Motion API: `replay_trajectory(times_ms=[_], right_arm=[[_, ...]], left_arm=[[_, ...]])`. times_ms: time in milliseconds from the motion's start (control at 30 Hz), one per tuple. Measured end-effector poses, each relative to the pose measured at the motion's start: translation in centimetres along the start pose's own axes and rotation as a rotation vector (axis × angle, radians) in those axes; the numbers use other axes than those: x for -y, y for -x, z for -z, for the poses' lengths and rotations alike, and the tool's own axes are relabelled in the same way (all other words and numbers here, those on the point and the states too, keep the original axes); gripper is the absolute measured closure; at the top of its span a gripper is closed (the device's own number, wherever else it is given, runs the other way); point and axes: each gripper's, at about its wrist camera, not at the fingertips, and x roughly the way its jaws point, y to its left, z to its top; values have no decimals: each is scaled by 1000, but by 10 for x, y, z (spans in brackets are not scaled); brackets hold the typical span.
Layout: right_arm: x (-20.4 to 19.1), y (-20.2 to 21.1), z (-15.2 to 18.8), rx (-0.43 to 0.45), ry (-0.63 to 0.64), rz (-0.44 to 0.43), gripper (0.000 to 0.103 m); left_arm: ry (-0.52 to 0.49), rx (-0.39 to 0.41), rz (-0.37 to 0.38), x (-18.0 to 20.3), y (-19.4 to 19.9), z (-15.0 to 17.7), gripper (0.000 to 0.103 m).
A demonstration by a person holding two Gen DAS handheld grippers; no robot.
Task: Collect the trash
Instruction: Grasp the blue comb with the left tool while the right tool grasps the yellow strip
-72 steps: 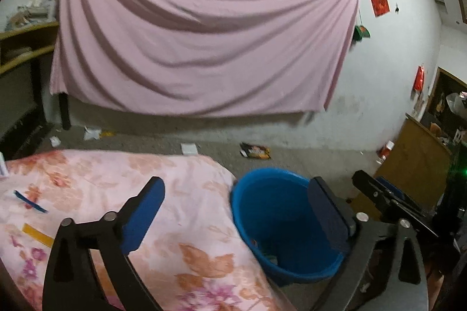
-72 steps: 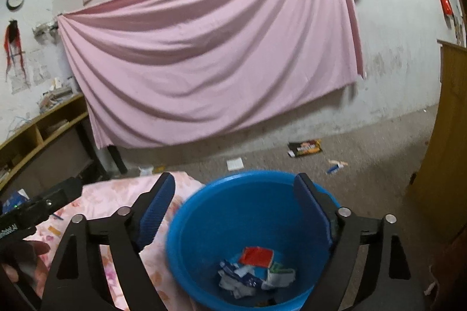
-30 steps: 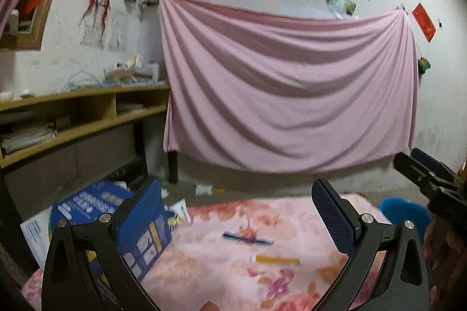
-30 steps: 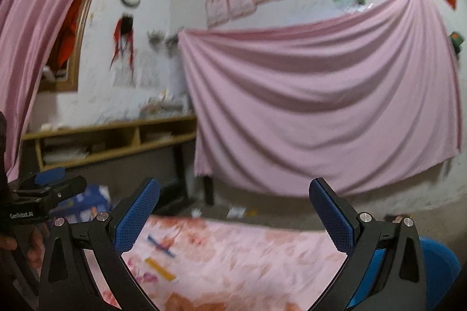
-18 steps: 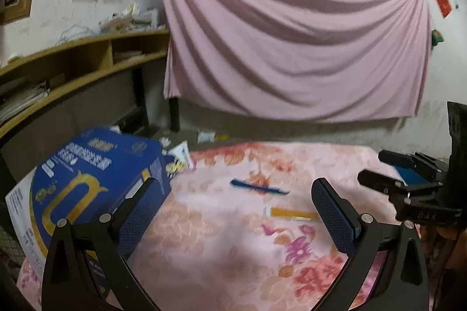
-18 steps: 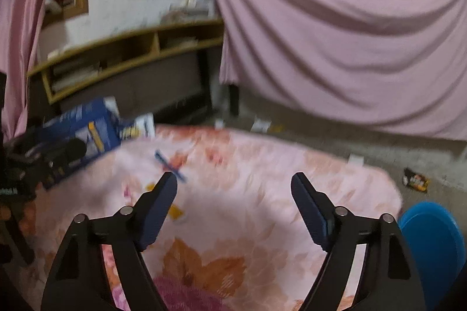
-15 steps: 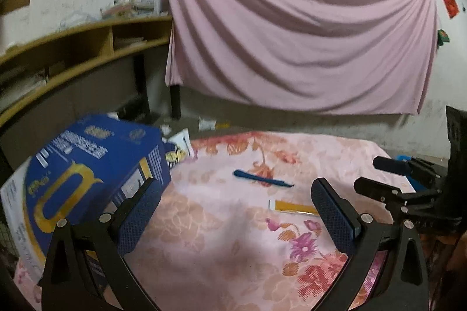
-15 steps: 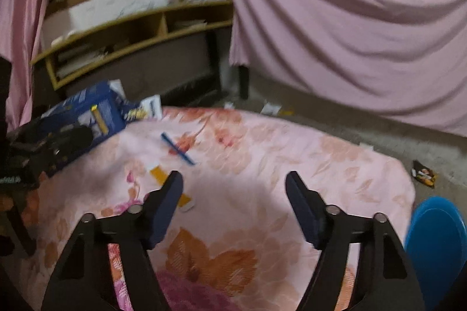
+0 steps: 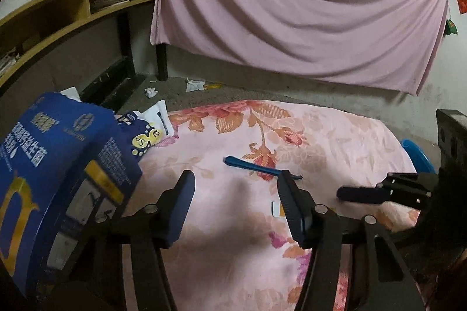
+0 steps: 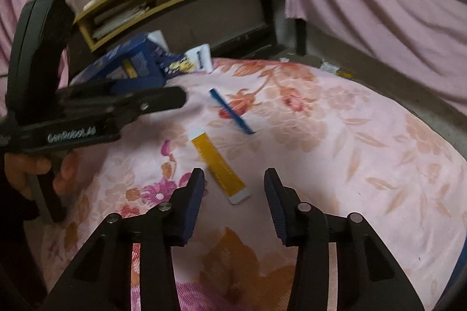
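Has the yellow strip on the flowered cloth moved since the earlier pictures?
No. The yellow strip lies at the same spot by the blue strip on the flowered cloth; only the cameras came closer.

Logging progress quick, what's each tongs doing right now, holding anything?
Left tongs: open, just been closing, nothing between them.
Right tongs: open, just been closing, empty, above the yellow paper strip.
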Motion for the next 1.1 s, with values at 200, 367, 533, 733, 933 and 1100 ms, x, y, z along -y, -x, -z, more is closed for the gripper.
replay_trajectory(times_ms=[200,367,533,733,933,1100], right_arm=[[-9,-5,-1,-35,50,-16,89],[1,11,15,-48,16,2,90],[18,33,35,-42,-46,111,91],[39,45,43,-22,-131,184,91],[44,48,41,-2,-152,203,91],[50,56,44,24,-195,215,91]], left_arm=[[8,-28,30,-1,-11,-4,51],[26,-65,77,3,-26,-6,51],[55,-86,81,8,-38,-13,51],[35,-135,-25,24,-62,-21,52],[2,-148,-57,34,-73,-18,85],[-25,-156,8,43,-74,-11,97]])
